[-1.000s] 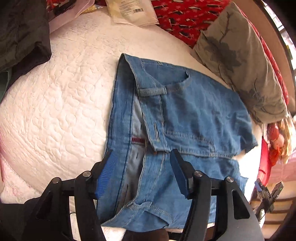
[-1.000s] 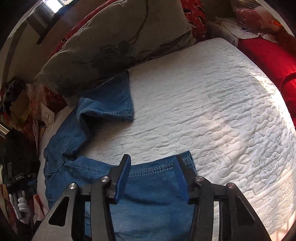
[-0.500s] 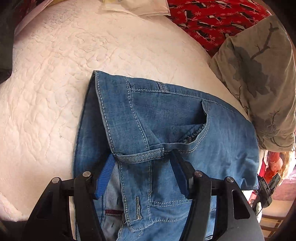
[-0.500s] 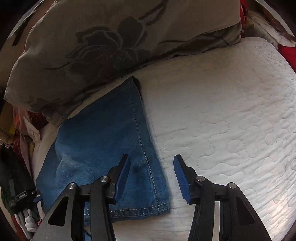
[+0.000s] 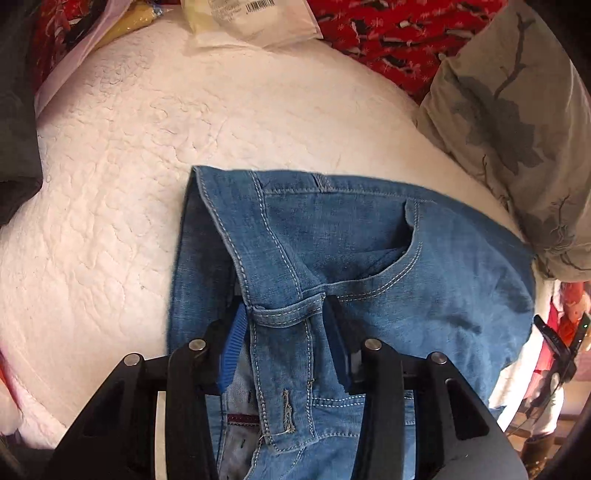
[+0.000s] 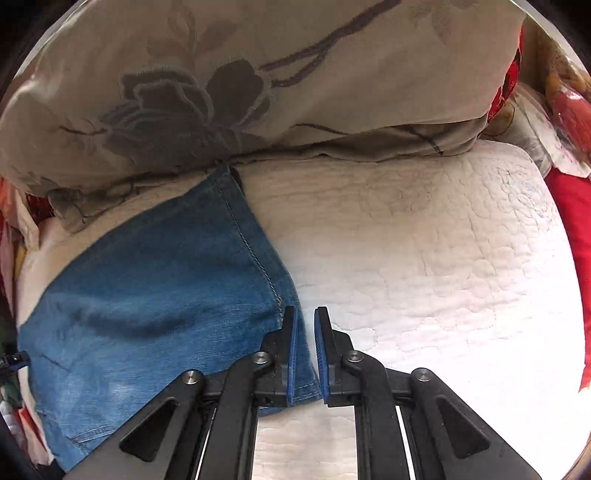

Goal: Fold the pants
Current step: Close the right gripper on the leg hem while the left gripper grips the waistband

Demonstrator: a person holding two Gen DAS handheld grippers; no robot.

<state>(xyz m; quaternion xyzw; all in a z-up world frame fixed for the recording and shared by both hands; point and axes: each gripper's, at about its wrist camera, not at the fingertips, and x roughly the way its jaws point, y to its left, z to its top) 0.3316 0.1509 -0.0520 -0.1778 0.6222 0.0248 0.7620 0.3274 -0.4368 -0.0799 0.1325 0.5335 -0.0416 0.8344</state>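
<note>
Blue denim pants lie folded on the white quilted bed. In the left wrist view the waistband, a belt loop and a front pocket face me. My left gripper is partly closed around the waistband at the belt loop, its blue pads touching the denim on both sides. In the right wrist view the pants lie at the left, their hemmed edge running to my right gripper. Its jaws are nearly shut, with the corner of the denim edge between the pads.
A beige flowered pillow lies across the far side of the bed, right beside the pants; it also shows in the left wrist view. Red patterned fabric and a plastic packet lie beyond. Dark clothing sits at the left.
Both grippers moved forward over the pants and narrowed. The left closed in on the waistband at the belt loop. The right went from wide open to nearly shut on the pant edge.
</note>
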